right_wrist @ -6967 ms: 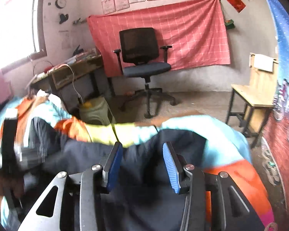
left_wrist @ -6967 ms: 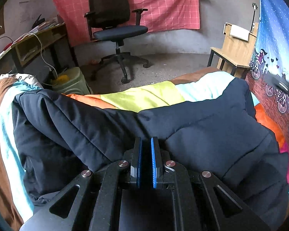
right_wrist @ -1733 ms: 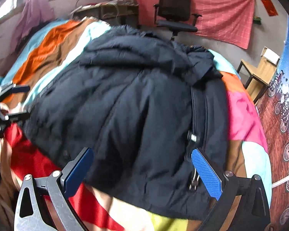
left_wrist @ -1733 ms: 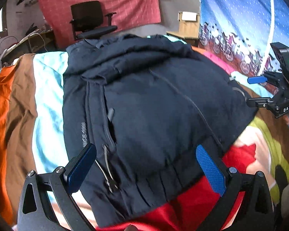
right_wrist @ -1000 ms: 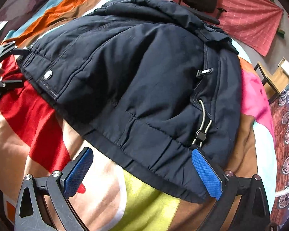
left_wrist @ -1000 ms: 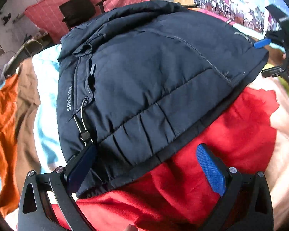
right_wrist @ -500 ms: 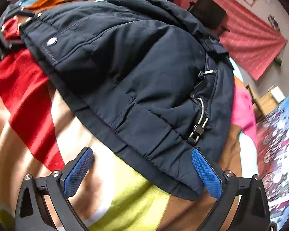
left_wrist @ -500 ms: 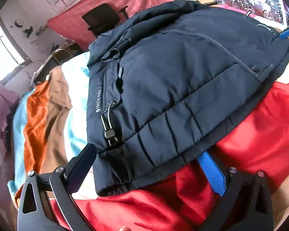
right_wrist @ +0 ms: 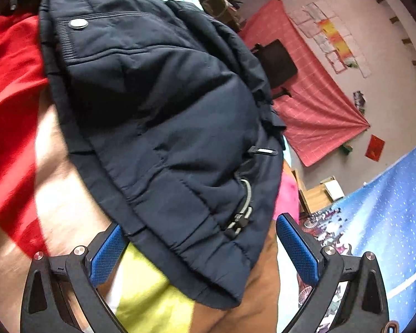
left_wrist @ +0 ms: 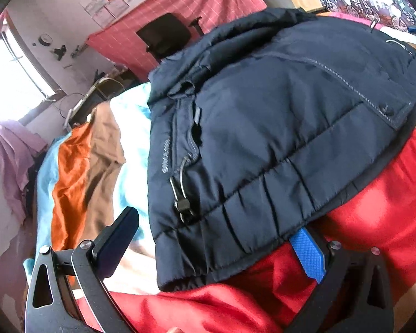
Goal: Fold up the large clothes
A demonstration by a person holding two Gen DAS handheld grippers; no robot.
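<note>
With the navy jacket lying on the striped bed cover, I have both the left hand-held gripper and right hand-held gripper spread wide at its hem corners, and should bite deep into the padded hem before lifting evenly.

Seven seconds ago the left tongs were pressed shut against the padded navy-blue jacket and the right tongs hovered half spread above it. Since then both have spread wide and dropped to the jacket's hem at opposite corners. Over the last second each has slid in: the left one's blue-padded finger now sits tucked under the hem on the red patch of the striped bedspread, and the hem corner lies between the right tongs' fingers.
</note>
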